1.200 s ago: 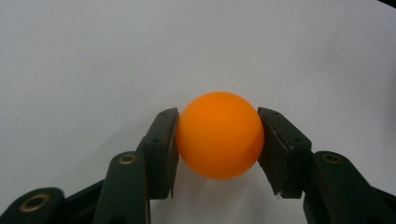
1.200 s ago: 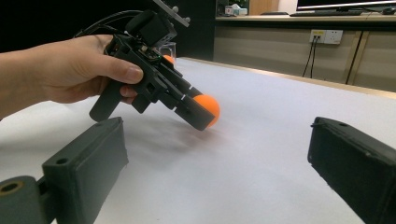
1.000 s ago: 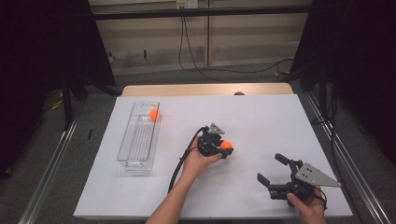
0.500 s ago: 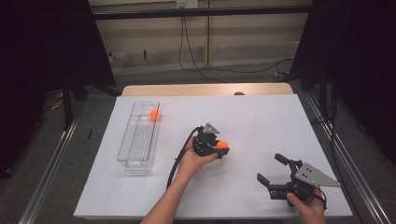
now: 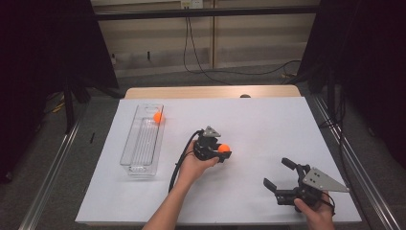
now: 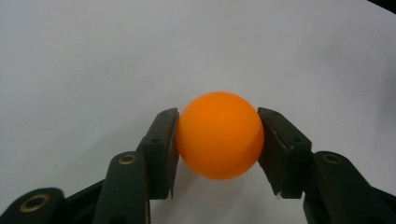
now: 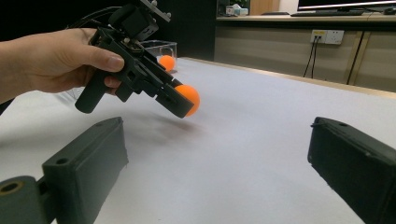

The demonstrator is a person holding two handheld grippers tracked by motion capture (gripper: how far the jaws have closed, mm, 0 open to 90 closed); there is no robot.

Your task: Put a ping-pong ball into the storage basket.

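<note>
Pinched across its widest middle by the left gripper (image 6: 217, 154) just above the white table (image 5: 268, 124): an orange ball (image 6: 219, 135), probably light, hollow, smooth and prone to squirting free; right gripper (image 5: 282, 177) agape, empty.

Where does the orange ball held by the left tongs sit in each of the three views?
High view: the held orange ball sits just left of centre, at the tip of the left tongs.
Left gripper view: it sits at centre, clamped between the two black pads.
Right gripper view: it sits upper left of centre, lifted off the white table.
Shared landmark: the white table.
</note>
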